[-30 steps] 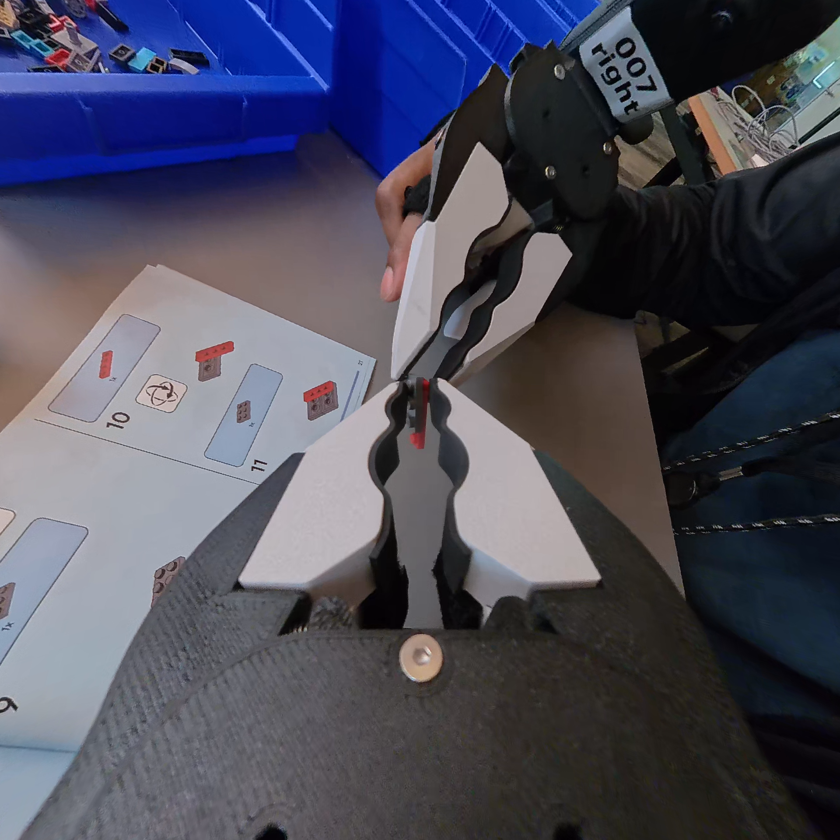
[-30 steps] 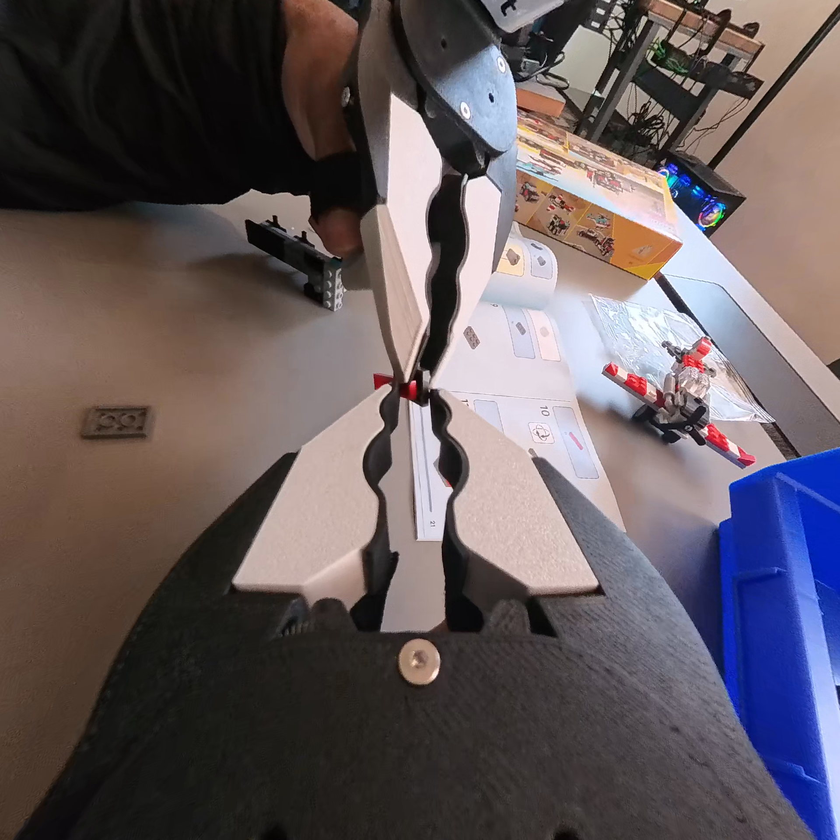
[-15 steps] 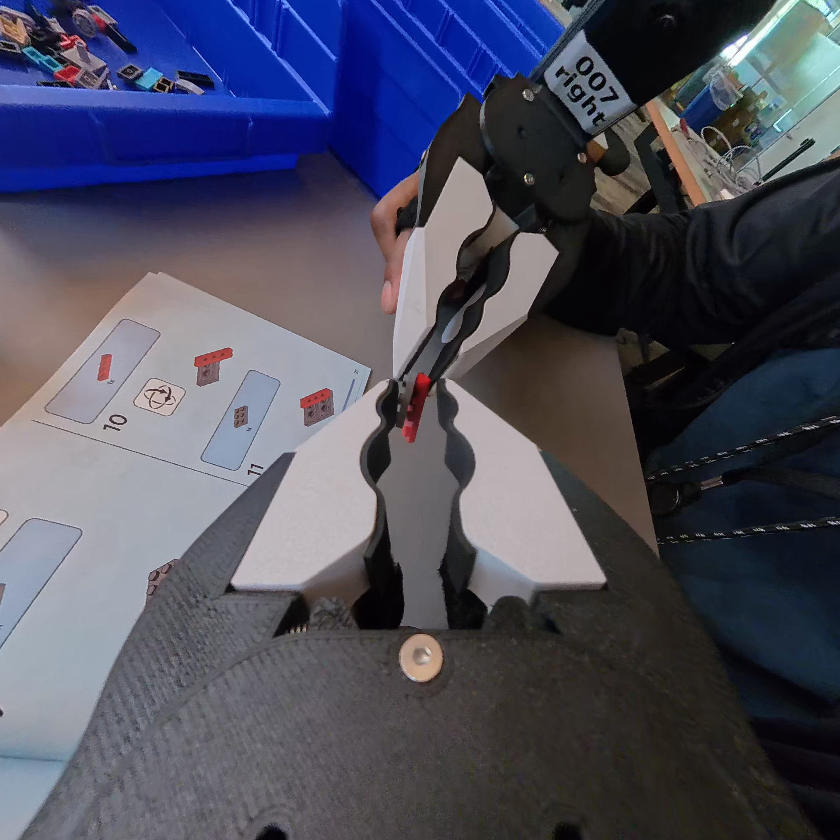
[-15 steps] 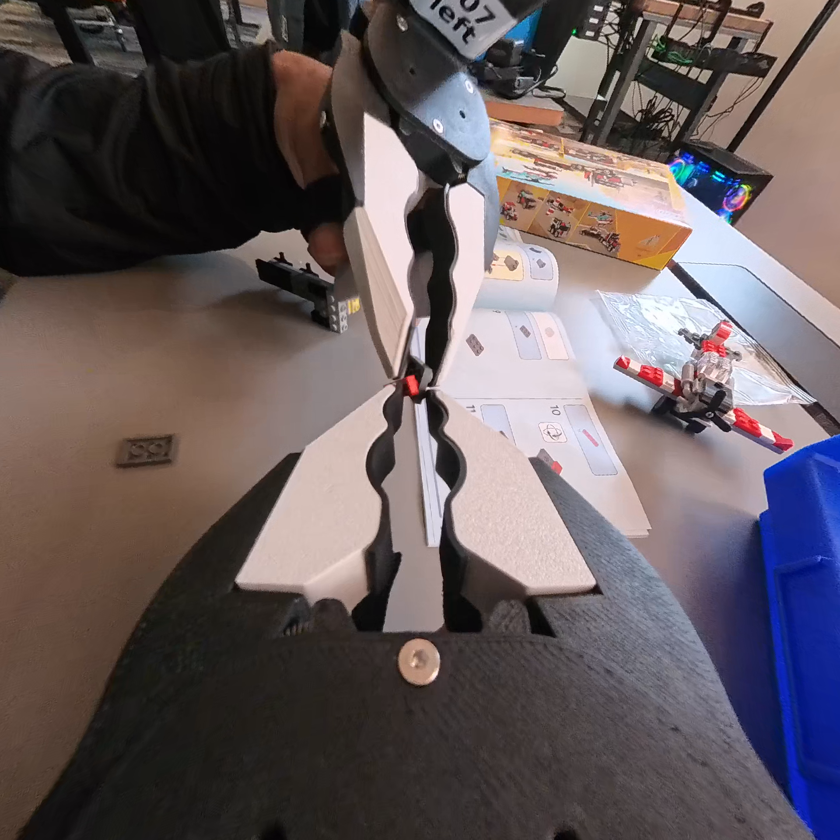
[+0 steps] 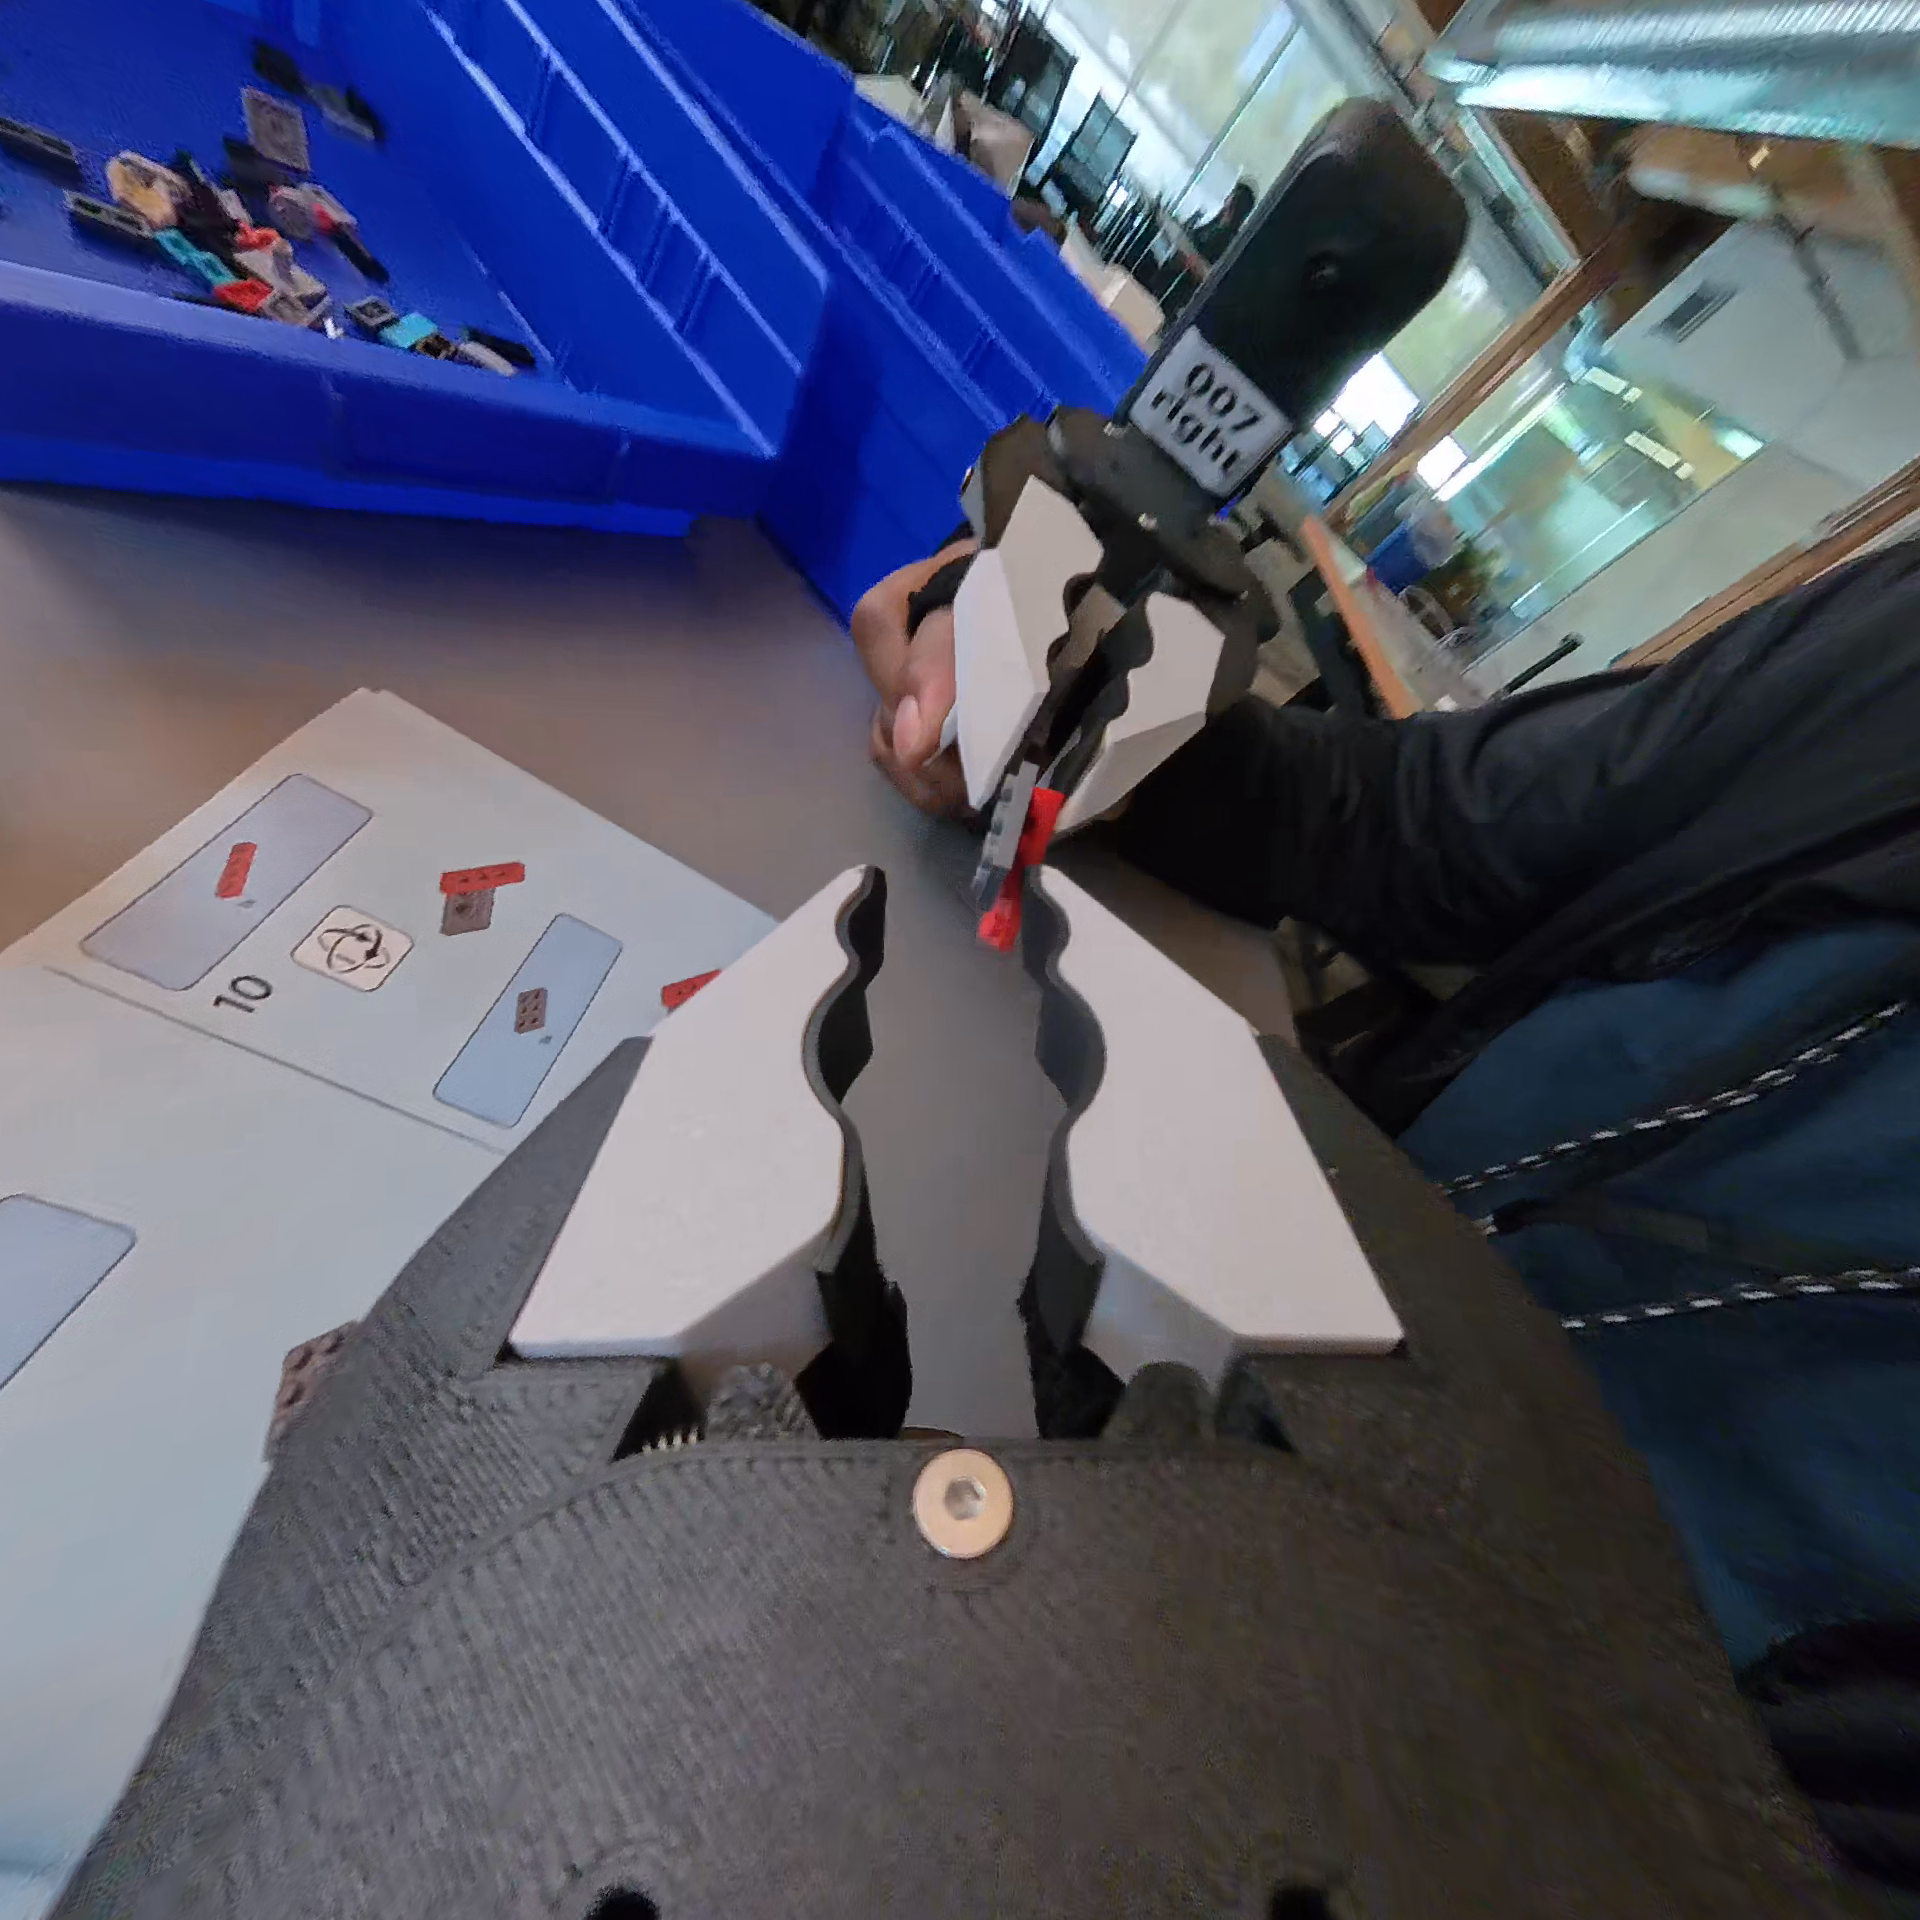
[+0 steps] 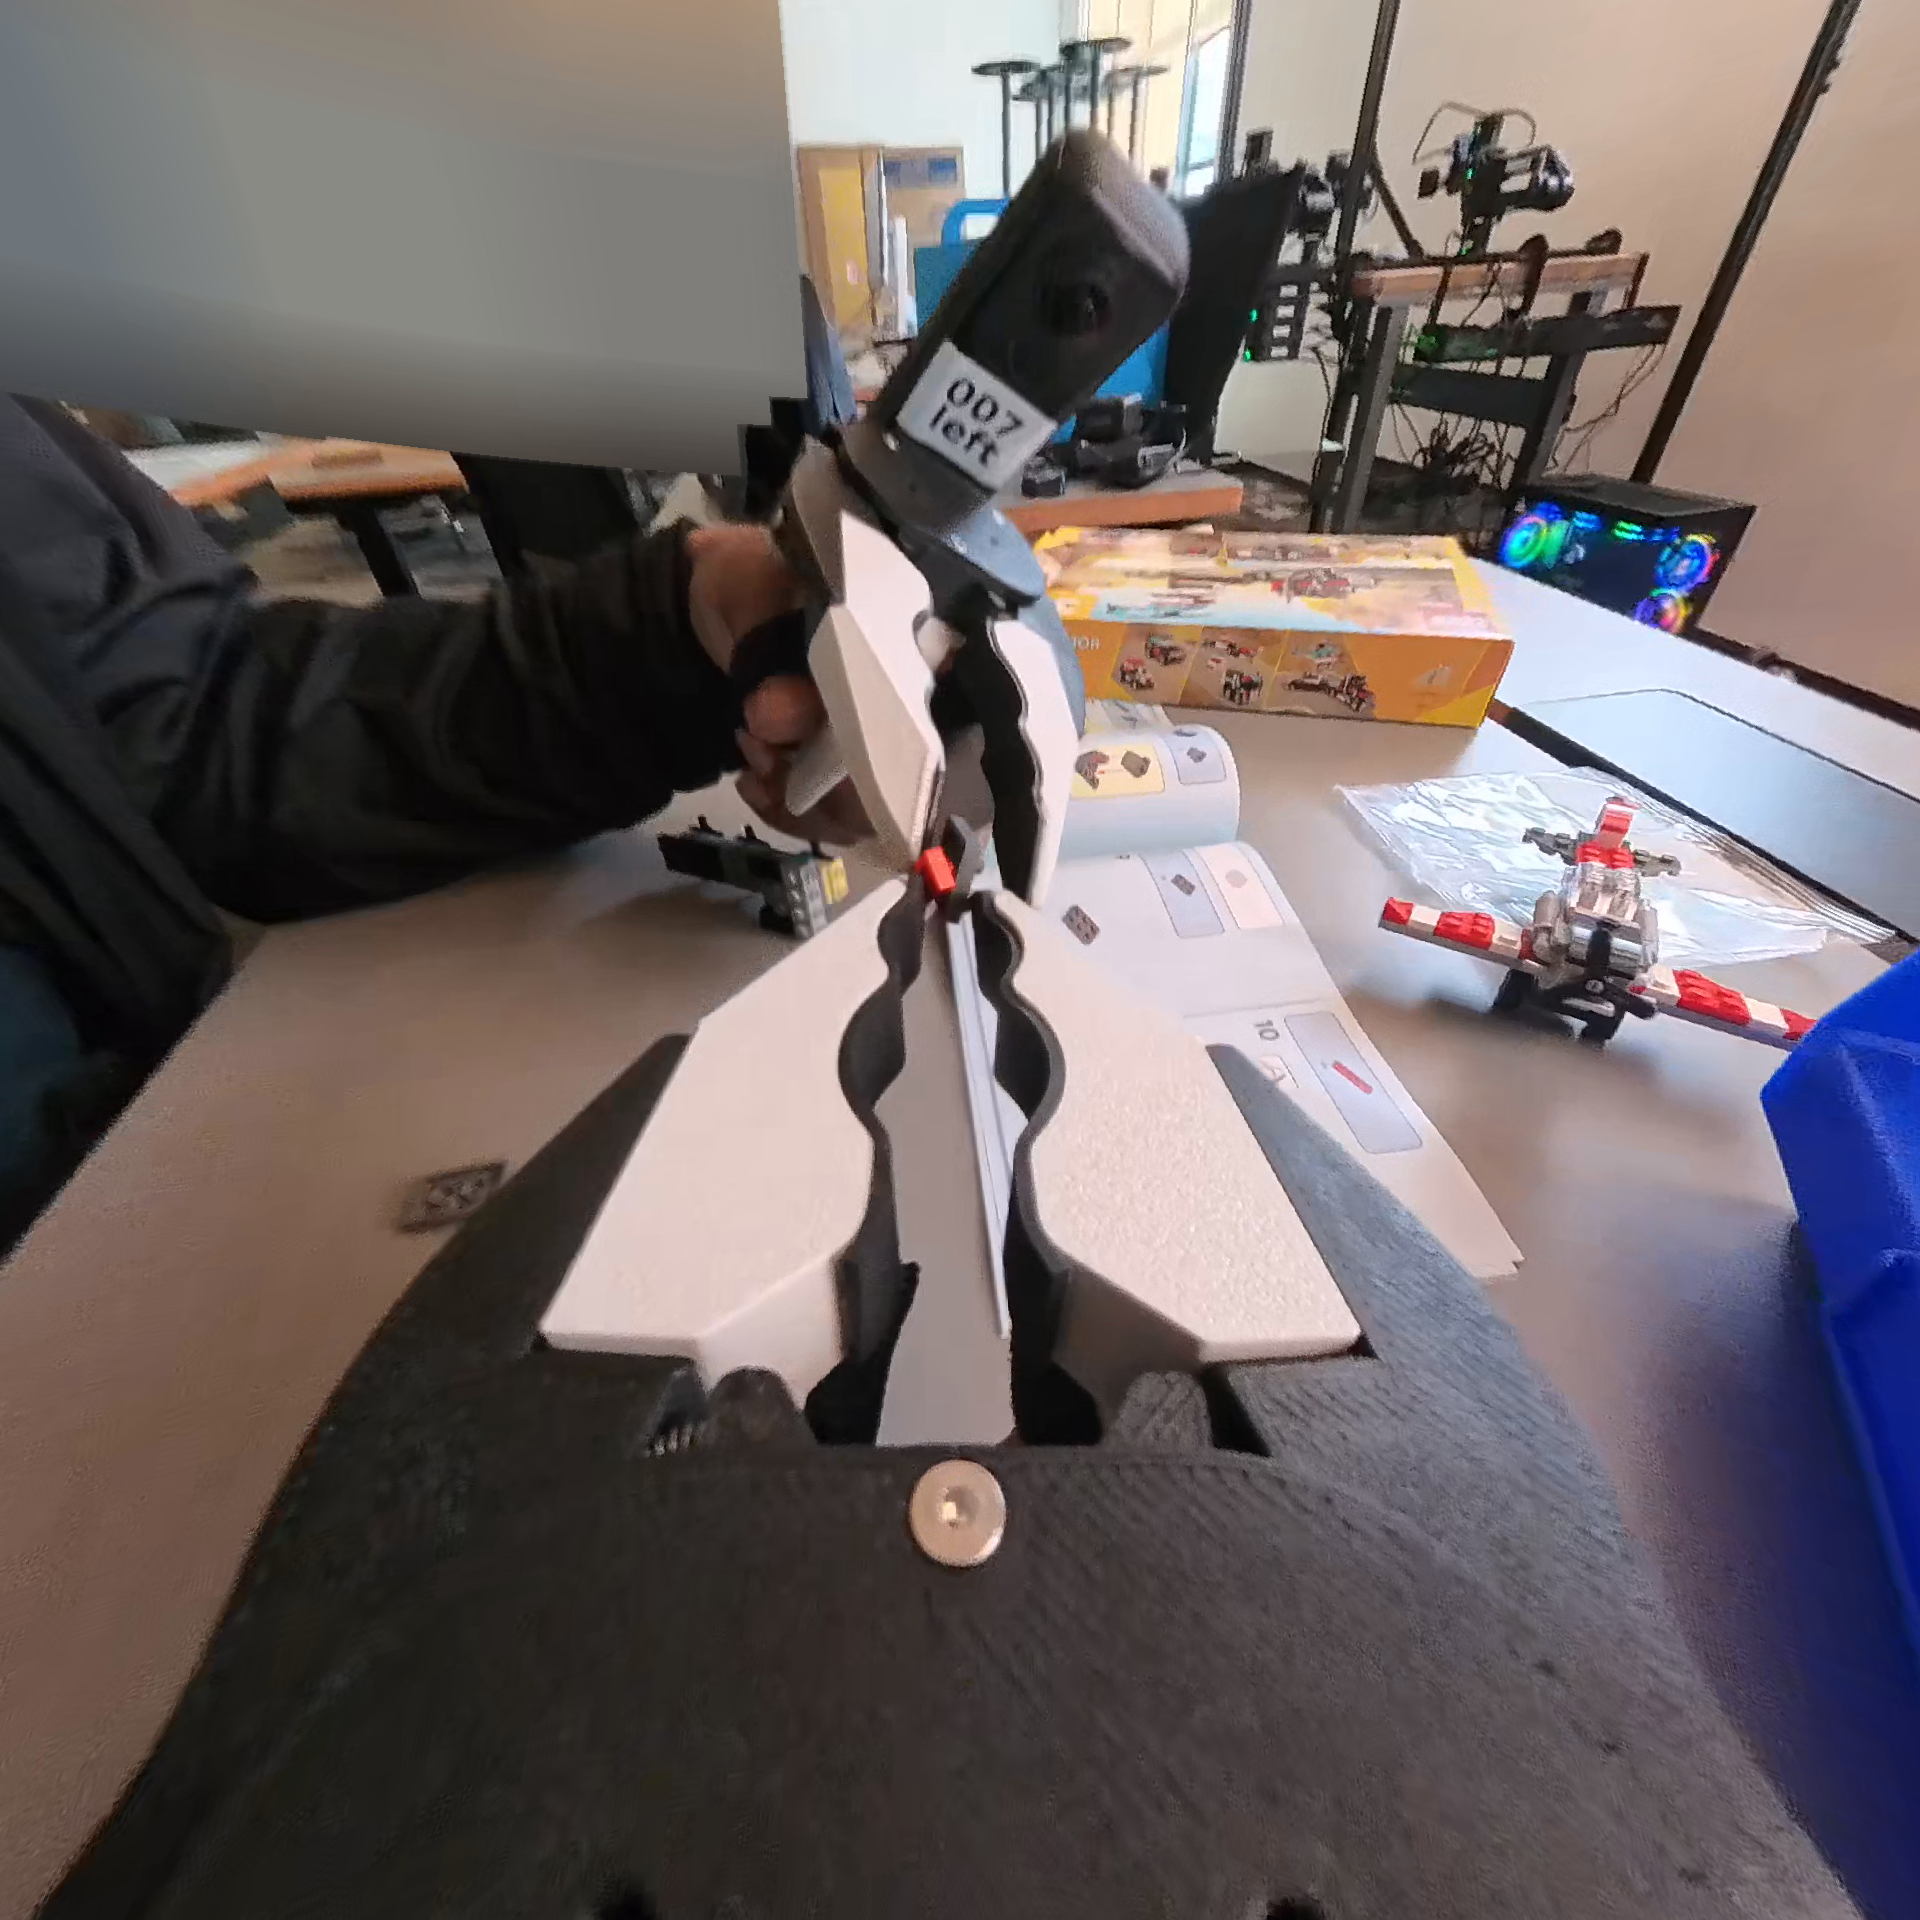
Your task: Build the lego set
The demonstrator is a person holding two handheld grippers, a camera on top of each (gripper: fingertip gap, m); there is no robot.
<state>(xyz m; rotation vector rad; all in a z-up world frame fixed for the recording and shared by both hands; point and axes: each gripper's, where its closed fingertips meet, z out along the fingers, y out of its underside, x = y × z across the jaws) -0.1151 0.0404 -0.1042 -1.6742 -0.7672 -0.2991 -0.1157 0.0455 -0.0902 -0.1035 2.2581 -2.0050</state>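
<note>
A small red-and-grey lego piece point(image 5: 1010, 873) is pinched in my right gripper point(image 5: 1027, 821), which points down over the table. In the right wrist view the piece point(image 6: 940, 871) sits at that gripper's tips point(image 6: 945, 900). My left gripper point(image 5: 954, 883) is open; its jaws stand apart on either side of the piece's red end, which is close to the right-hand fingertip point(image 5: 1049, 914). The left gripper also shows in the right wrist view point(image 6: 966, 868), open. The instruction booklet point(image 5: 312, 997) lies open on the table below.
Blue bins point(image 5: 582, 416) stand at the back, one with several loose pieces point(image 5: 239, 249). A black lego assembly point(image 6: 769, 878), a flat grey plate point(image 6: 452, 1193), a red-and-white plane model point(image 6: 1590, 935), a plastic bag point(image 6: 1475, 831) and a yellow box point(image 6: 1278, 634) lie on the table.
My left gripper was shut on the red piece; it has opened and drawn back a little. The right gripper keeps hold of the piece. Both have lifted and tilted.
</note>
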